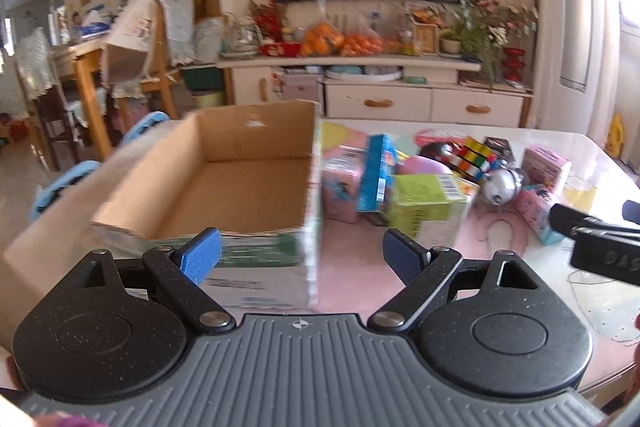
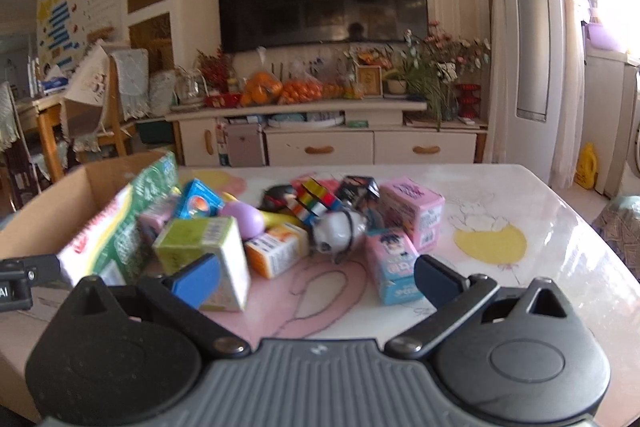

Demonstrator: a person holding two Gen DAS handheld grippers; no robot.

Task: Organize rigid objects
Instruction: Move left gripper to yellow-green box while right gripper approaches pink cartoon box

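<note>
While both grippers hover above the pink-patterned table point(image 2: 540, 227), a heap of small rigid objects lies right of an open cardboard box point(image 1: 224, 179).

The left gripper point(image 1: 302, 257) and right gripper point(image 2: 316, 277) each have their fingers spread wide, holding nothing. The box interior is bare. In the heap: a green carton point(image 2: 204, 247) nearest, an orange-and-white carton point(image 2: 276, 253) just beside it, a purple egg point(image 2: 244, 221), a Rubik's cube point(image 2: 316, 201) farther back, and pink boxes point(image 2: 412, 211) at right.

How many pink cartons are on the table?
3, maybe more hidden: pink carton at the pile's right, pink-and-blue carton in front of it, pale pink carton beside the cardboard box.
</note>
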